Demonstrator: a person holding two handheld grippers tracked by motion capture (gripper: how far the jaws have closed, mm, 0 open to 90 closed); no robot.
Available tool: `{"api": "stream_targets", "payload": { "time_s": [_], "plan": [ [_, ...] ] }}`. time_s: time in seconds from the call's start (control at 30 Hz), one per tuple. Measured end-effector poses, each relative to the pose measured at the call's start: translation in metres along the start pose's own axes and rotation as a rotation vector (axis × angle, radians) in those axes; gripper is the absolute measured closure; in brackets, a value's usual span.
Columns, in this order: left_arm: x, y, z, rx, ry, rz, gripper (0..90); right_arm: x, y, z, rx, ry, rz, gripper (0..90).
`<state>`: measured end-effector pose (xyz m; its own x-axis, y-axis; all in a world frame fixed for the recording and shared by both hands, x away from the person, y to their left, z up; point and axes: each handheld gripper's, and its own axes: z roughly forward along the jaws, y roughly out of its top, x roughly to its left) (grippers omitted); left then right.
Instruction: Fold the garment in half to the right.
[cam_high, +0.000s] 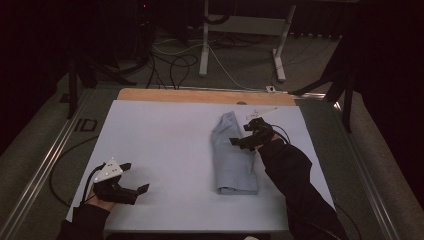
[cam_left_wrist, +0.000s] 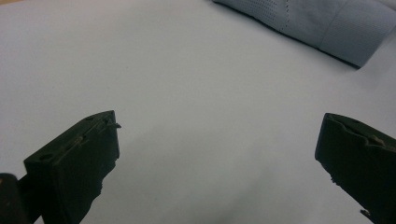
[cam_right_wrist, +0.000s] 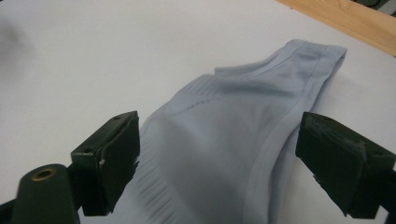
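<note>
- Folded light-blue garment (cam_high: 233, 156) lying flat on the white surface (cam_high: 160, 150), right of centre.
- Right gripper (cam_high: 246, 134) jaws spread wide over the garment's far part, nothing clamped.
- Left gripper (cam_high: 131, 177) parked near-left, jaws apart, empty.
- Judged: fold partly complete; further fold or smoothing probably outstanding.

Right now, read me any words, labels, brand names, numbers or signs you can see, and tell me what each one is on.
None can be read.
The pale blue garment shows knit ribbing and seams but no tag or print.
The white table cover is blank.
The left gripper and right gripper, both open, carry no legible marking.
</note>
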<state>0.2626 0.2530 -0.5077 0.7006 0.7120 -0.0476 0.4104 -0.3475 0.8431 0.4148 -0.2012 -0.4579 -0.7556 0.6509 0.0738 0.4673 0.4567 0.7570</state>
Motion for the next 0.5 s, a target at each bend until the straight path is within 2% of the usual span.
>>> {"api": "stream_targets", "payload": {
  "time_s": [0.27,0.5],
  "plan": [
    [0.000,0.000,-0.001,-0.002,0.002,0.002,0.7,0.021,-0.021,-0.011,0.002,0.035,-0.005,11.2],
    [0.000,0.000,-0.001,-0.002,0.001,0.003,0.7,0.041,-0.047,-0.029,0.011,0.027,-0.002,14.5]
  ]
}}
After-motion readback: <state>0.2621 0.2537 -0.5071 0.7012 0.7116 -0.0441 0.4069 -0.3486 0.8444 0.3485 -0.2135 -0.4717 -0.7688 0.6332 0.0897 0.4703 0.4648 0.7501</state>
